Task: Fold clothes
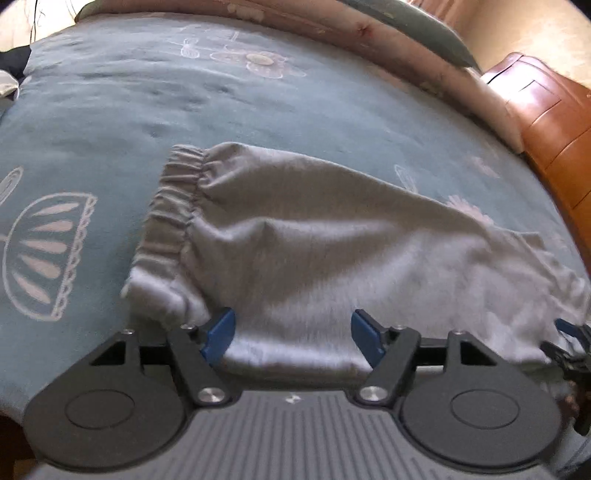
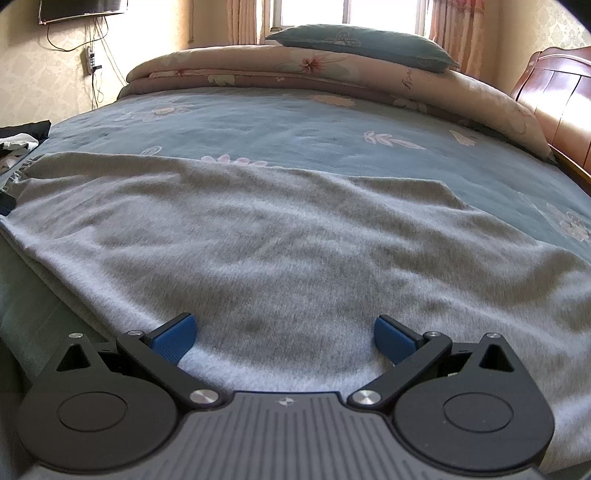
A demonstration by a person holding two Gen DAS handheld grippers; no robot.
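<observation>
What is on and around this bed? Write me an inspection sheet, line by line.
Surface: bed with a blue-green patterned cover, lightly rumpled.
Job's things: grey garment lying spread on the cover, elastic waistband at its left end in the left wrist view; some soft creases.
Clutter: dark and white clothes heaped at the far left edge.
Grippers: left gripper open over the garment's near edge, nothing pinched; right gripper open, low over the grey cloth.
Cables: loose wires hang down the wall under a wall-mounted screen.
Surroundings: folded floral quilt with a pillow on top, wooden headboard, curtained window.
</observation>
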